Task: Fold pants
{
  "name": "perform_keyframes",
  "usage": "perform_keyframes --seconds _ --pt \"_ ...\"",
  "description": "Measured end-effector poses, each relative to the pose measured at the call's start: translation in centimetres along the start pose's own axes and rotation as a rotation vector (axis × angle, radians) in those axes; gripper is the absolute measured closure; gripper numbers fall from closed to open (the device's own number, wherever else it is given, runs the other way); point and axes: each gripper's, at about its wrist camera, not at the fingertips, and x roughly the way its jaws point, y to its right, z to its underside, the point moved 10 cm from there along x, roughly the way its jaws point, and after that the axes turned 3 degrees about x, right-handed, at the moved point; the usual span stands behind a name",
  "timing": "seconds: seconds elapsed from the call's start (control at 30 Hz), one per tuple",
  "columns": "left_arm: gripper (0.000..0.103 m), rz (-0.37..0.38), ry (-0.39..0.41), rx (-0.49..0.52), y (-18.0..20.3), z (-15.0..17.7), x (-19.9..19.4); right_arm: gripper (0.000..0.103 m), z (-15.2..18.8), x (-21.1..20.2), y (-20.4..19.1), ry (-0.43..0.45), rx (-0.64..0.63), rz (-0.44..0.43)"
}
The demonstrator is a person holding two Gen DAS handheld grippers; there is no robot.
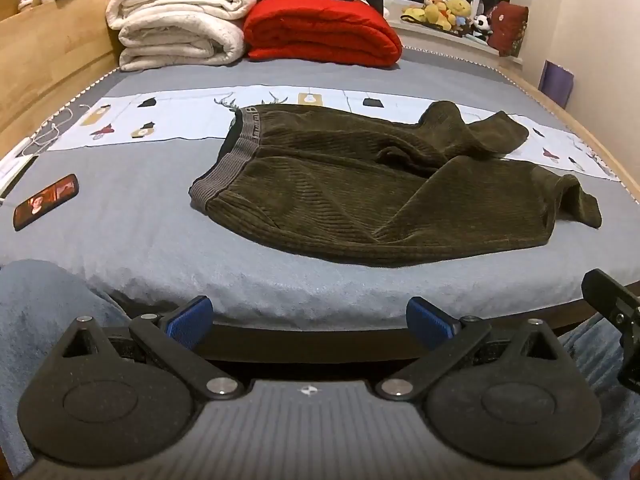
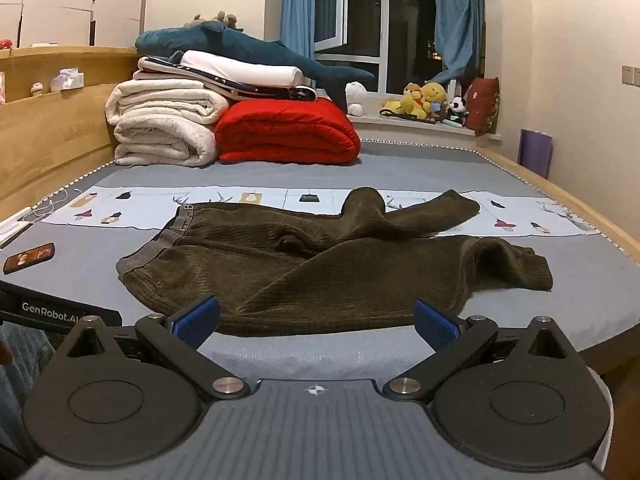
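Dark olive corduroy pants lie spread on the grey bed, grey waistband to the left, both legs running right and rumpled. They also show in the right wrist view. My left gripper is open and empty, held at the bed's near edge, short of the pants. My right gripper is open and empty, just in front of the pants' near hem. Part of the right gripper shows at the right edge of the left wrist view.
A phone lies on the bed to the left, with white cables beyond it. Folded white blankets and a red quilt are stacked at the head. A wooden rail runs along the left.
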Motion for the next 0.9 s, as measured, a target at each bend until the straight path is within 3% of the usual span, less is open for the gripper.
perform_keyframes --seconds 0.37,0.9 --pt "0.0 0.035 -0.02 0.035 1.3 0.2 0.7 0.001 0.2 0.9 0.6 -0.021 0.011 -0.005" --pt "0.0 0.023 -0.027 0.02 1.1 -0.1 1.0 0.001 0.0 1.2 0.4 -0.027 0.006 -0.008"
